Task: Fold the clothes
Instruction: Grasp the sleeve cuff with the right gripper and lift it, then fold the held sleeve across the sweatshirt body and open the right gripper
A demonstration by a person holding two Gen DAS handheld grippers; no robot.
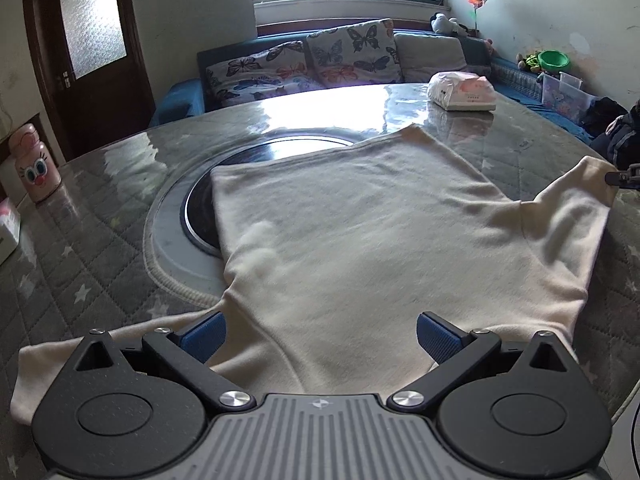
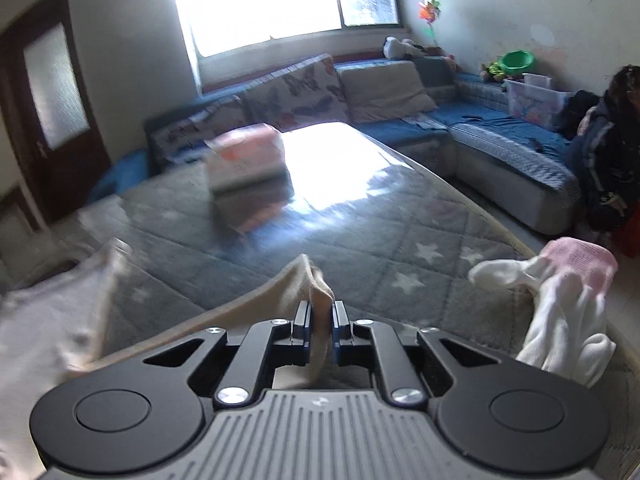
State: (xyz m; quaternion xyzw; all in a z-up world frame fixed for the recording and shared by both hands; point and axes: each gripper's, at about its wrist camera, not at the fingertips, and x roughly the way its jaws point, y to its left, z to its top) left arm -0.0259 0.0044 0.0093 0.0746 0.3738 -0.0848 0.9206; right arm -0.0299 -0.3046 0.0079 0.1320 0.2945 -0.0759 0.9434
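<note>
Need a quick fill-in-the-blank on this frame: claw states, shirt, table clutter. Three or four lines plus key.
1. The right claw is shut on the shirt's ____.
2. The left claw hangs ____ above the cream shirt.
3. Beyond the shirt, a pink and white tissue pack lies on the ____.
4. Pillows on the blue sofa carry a ____ print.

Missing words: sleeve; open; table; butterfly

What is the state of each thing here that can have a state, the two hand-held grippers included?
Left hand-held gripper: open, over the shirt's near edge.
Right hand-held gripper: shut on the sleeve.
Cream shirt: spread flat on the table, not yet folded.
Sleeve: pinched and lifted.
Door: closed.
White and pink garment: crumpled at the table edge.
</note>
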